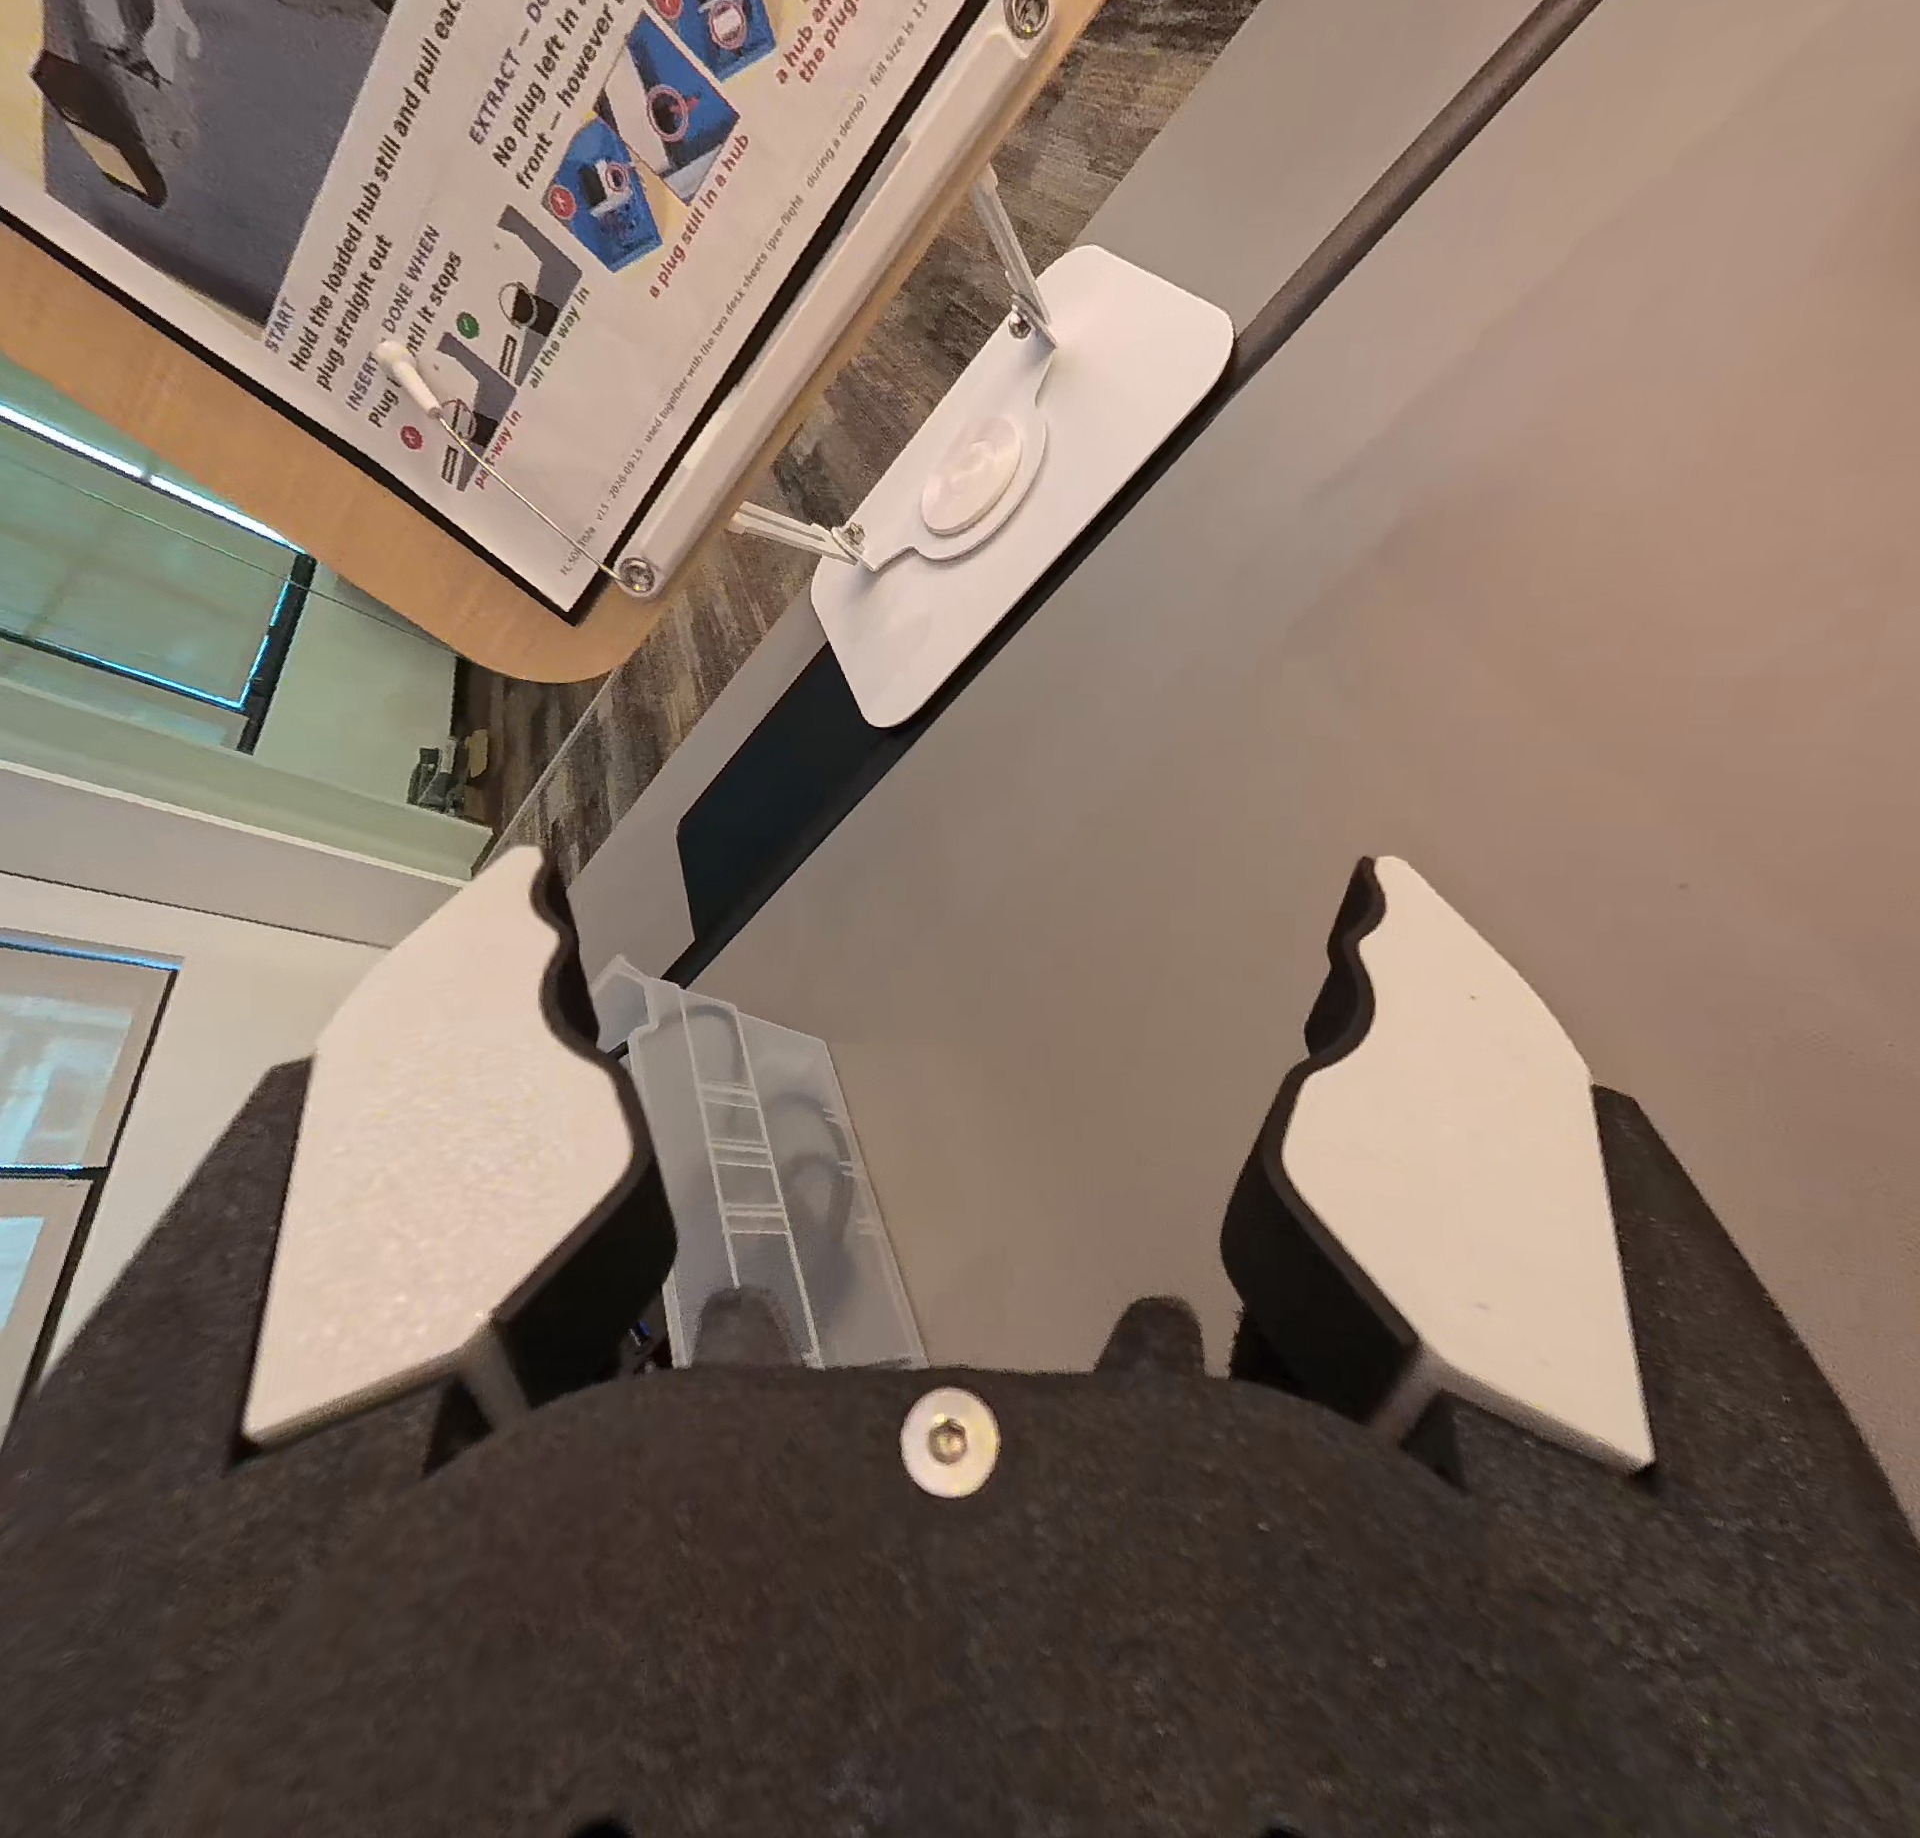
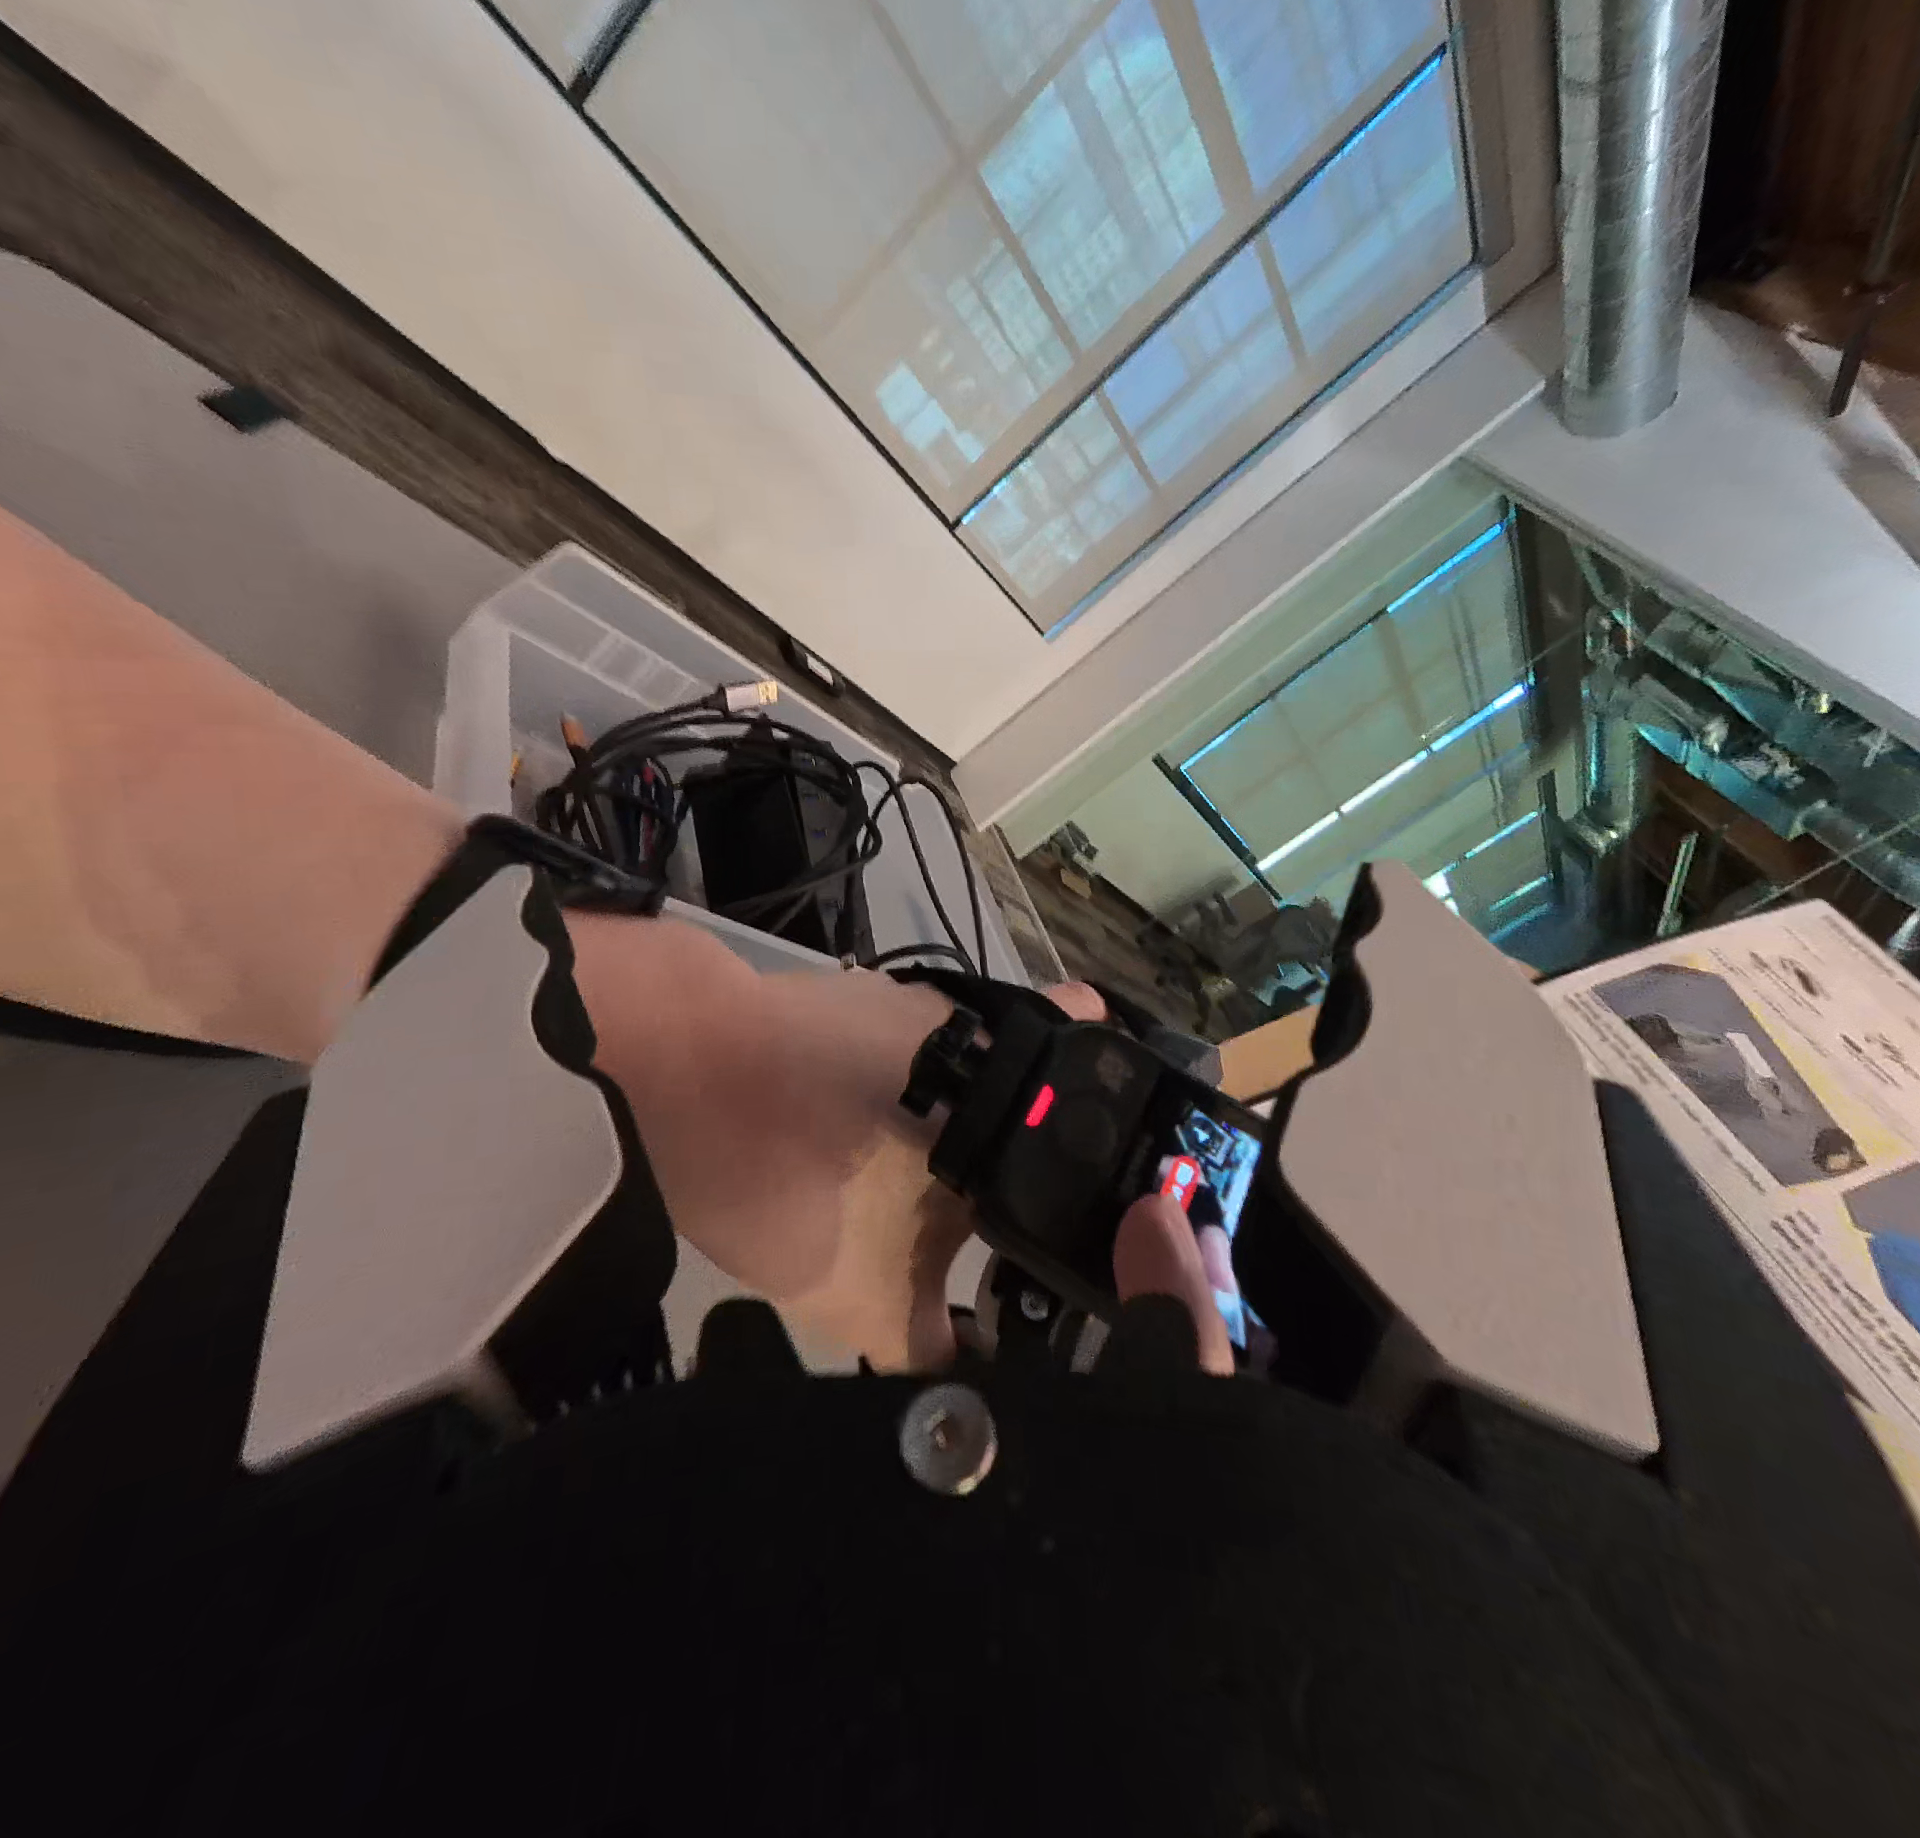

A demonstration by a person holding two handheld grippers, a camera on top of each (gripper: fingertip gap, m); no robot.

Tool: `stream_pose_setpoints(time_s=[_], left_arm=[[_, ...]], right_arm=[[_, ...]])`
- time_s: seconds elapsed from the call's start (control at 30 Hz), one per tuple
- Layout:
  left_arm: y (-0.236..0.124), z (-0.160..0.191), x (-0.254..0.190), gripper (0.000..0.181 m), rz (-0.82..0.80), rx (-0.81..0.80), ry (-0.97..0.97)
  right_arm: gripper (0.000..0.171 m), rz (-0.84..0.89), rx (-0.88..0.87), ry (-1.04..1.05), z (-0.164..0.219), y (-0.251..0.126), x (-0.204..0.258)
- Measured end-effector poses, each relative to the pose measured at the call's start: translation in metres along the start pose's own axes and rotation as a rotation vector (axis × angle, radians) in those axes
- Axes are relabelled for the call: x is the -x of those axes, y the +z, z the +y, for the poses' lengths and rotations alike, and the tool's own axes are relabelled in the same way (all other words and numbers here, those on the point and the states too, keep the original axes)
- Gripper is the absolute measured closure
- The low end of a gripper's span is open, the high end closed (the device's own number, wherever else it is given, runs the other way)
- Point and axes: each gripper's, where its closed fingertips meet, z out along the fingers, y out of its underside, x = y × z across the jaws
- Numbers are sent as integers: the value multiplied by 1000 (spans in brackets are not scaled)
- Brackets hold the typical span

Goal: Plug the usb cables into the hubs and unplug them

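A clear plastic bin [image 2: 488, 666] on the grey table holds a tangle of black USB cables [image 2: 623, 791] and a black hub [image 2: 769, 832]; one silver USB plug [image 2: 750, 695] sticks up above the tangle. My right gripper [image 2: 945, 895] is open and empty, raised and tilted, some way short of the bin. A person's hand [image 2: 769, 1092] holds a black camera unit [image 2: 1049, 1113] with a red light between my right fingers and the bin. My left gripper [image 1: 951, 884] is open and empty above the table, with the bin [image 1: 769, 1175] beside its left finger [image 1: 447, 1113].
An instruction sheet on a wooden board stand [image 1: 499, 230] with a white base [image 1: 1122, 375] stands at the table's far edge [image 1: 1455, 126]; the sheet also shows in the right wrist view [image 2: 1766, 1061]. Bare grey tabletop [image 1: 1351, 645] lies ahead of the left gripper. Windows and a wall lie beyond. About 20 cm separates my left fingertips from my right. My left gripper's tips are some 30 cm from the white base [image 1: 1122, 375].
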Motion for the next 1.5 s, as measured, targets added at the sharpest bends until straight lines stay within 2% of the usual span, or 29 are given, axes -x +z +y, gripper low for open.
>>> stream_pose_setpoints(time_s=[0.27,0.53,0.57,0.7,0.83,0.87,0.93,1.03,1.1,1.17,1.3,1.5], left_arm=[[0,1,-2,49,20,-1,-12],[-2,0,6,49,40,-19,-64],[-3,-1,11,50,42,-28,-85],[-21,-17,29,55,101,-137,-247],[-62,-56,39,56,223,-378,-401],[-76,-67,39,55,258,-448,-408],[-112,-92,37,54,328,-629,-403],[-182,-127,9,55,441,-922,-301],[-224,-138,-13,53,441,-1095,-176],[-250,-141,-36,59,428,-1172,-60],[-269,-141,-63,61,526,-1199,-9],[-245,-137,-78,61,612,-1118,-20]], right_arm=[[35,14,-77,-15,-26,-13,-8],[36,107,-20,42,-10,-25,-49],[41,135,-10,66,-6,-29,-61],[45,383,101,266,42,-61,-138],[47,620,369,429,125,-106,-194],[47,664,490,464,150,-119,-198],[47,688,733,487,192,-136,-193],[47,628,991,396,230,-140,-171],[47,595,1095,295,243,-135,-159],[48,568,1160,196,249,-128,-149],[48,484,1215,64,247,-109,-124],[48,407,1232,14,241,-94,-103]])
